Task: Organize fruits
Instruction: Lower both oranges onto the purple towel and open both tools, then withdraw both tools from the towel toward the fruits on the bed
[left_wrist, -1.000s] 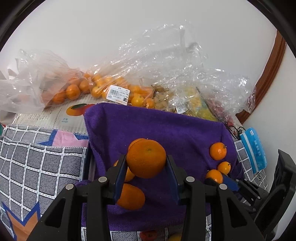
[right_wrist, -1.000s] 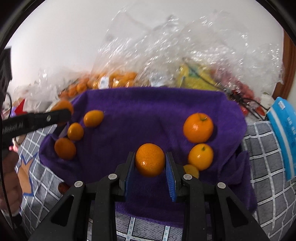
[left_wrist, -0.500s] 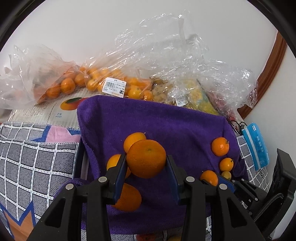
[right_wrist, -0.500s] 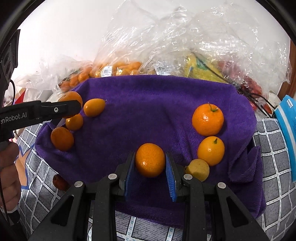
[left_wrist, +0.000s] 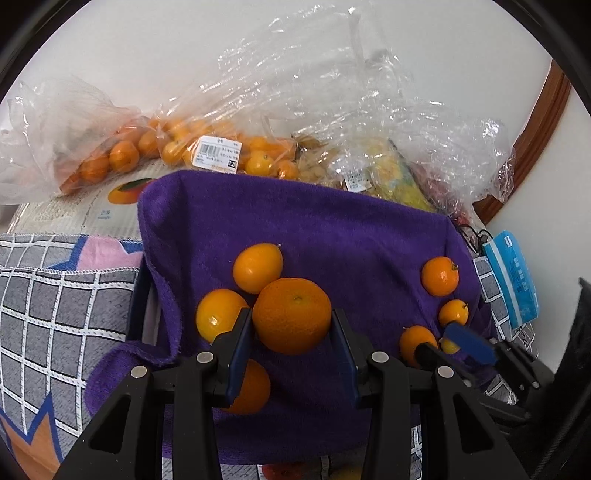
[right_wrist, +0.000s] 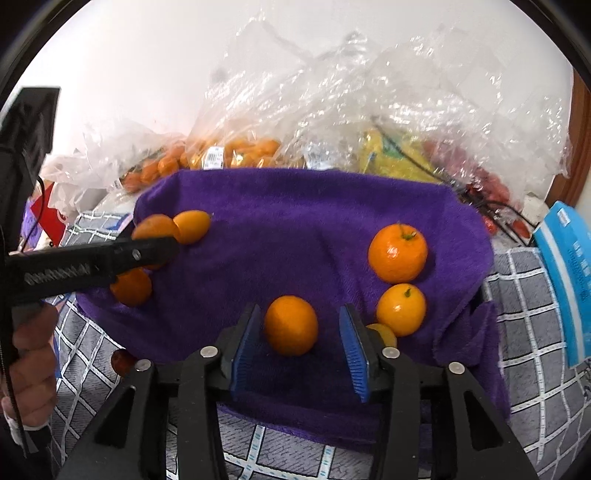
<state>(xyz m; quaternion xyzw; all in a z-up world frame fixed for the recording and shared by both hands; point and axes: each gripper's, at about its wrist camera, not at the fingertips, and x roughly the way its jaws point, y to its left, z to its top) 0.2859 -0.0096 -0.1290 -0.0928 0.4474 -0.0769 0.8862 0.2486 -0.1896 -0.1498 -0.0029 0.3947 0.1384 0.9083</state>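
Now the right gripper (right_wrist: 301, 345) has let go; its jaws stand apart around a small orange (right_wrist: 290, 325) on the purple towel (right_wrist: 295, 221). The left gripper (left_wrist: 293, 345) squeezes a big orange (left_wrist: 291, 315), maybe touching its neighbors.

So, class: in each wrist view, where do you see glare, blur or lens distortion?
Left wrist view: glare on the plastic bags, black fisheye corners, sharp orange in the left hand-held gripper. Right wrist view: the other hand-held gripper is motion-blurred, and the bags glare.

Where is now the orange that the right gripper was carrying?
In the right wrist view, the orange lies on the purple towel between the opened fingers of the right gripper, left of two smaller stemmed citrus fruits.
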